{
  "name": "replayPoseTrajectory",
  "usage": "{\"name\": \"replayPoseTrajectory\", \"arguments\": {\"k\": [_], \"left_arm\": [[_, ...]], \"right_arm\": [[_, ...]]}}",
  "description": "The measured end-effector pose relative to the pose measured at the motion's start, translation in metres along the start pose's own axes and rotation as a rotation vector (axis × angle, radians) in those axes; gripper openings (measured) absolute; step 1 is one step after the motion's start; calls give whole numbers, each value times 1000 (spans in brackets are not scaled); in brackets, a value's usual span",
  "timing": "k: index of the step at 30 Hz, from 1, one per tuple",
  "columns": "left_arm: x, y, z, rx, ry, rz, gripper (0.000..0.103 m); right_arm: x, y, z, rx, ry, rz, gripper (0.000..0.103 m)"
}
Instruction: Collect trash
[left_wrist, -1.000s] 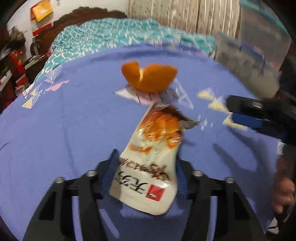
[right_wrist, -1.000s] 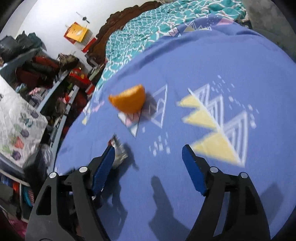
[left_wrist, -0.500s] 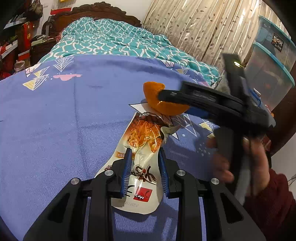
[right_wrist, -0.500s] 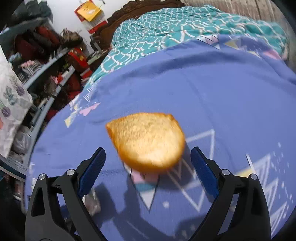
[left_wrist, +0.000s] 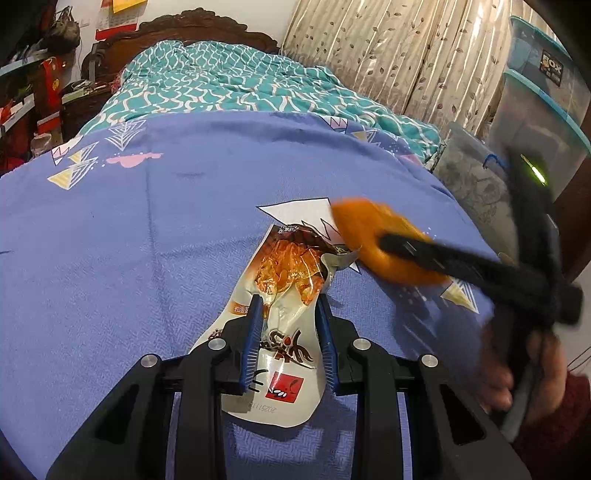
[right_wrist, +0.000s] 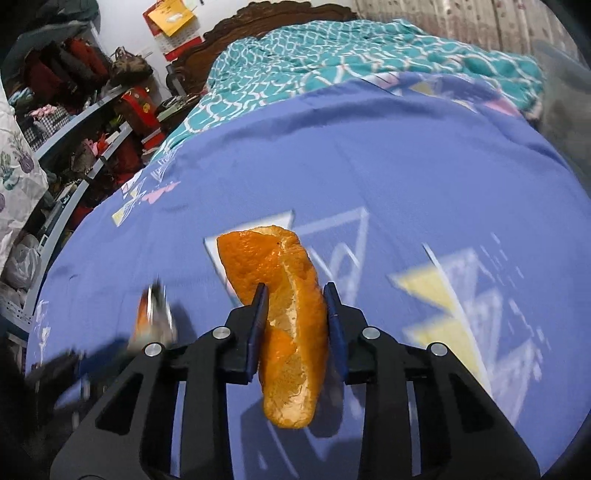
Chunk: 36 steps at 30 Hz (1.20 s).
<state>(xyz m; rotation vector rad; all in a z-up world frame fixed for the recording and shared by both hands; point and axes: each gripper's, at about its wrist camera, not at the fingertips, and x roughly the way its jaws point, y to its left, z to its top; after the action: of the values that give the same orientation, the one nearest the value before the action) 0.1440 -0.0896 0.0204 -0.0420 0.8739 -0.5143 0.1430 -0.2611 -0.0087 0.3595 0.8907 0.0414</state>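
Orange peel (right_wrist: 286, 317) sits squeezed between the right gripper's (right_wrist: 295, 295) blue fingers (right_wrist: 260, 314), whose jaws are closing on it just above the purple bedspread (right_wrist: 369, 166). Beside the peel, a torn snack wrapper (left_wrist: 284, 332) lies clamped between the left gripper's (left_wrist: 288, 306) fingers (left_wrist: 253, 332), its opened end toward the peel. A hand (left_wrist: 517, 369) in a dark red sleeve holds the right gripper.
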Motion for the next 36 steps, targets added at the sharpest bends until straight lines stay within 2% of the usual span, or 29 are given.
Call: {"name": "replayPoseTrajectory", "arguments": {"k": [3, 7, 11, 14, 16, 17, 18, 19, 20, 22, 23, 30, 33, 36], "left_arm": [[-1, -4, -2, 2, 13, -16, 27], [-7, -28, -10, 32, 49, -88, 27], [-12, -62, -25, 91, 86, -159, 26], [-10, -85, -35, 151, 102, -150, 26], [-8, -95, -40, 181, 115, -118, 29], [-6, -95, -42, 177, 123, -109, 33], [-3, -94, -42, 165, 134, -94, 42], [-1, -91, -42, 151, 138, -73, 48], [-1, -88, -41, 142, 139, -61, 50], [-3, -81, -40, 119, 129, -31, 61], [-5, -78, -41, 113, 121, -17, 63], [-9, -82, -47, 150, 112, 39, 86], [-8, -90, -51, 198, 111, 42, 91], [1, -96, -54, 232, 134, 54, 91]], "right_arm": [[-26, -13, -26, 29, 0, 10, 30], [-59, -32, -57, 55, -17, 2, 26], [-92, -51, -88, 72, -52, -34, 16], [-106, -60, -104, 67, -68, -50, 16], [-115, -66, -116, 64, -80, -14, 18], [-119, -68, -122, 64, -83, 1, 25], [-121, -70, -126, 64, -83, 15, 34], [-124, -71, -129, 65, -86, 22, 66], [-129, -72, -133, 67, -106, 28, 94], [-141, -70, -139, 61, -180, 25, 95], [-145, -67, -142, 35, -188, 23, 95], [-124, -46, -141, -94, -113, -79, 95], [-115, -56, -134, -40, -62, -60, 96], [-109, -65, -126, 8, -47, -49, 96]]}}
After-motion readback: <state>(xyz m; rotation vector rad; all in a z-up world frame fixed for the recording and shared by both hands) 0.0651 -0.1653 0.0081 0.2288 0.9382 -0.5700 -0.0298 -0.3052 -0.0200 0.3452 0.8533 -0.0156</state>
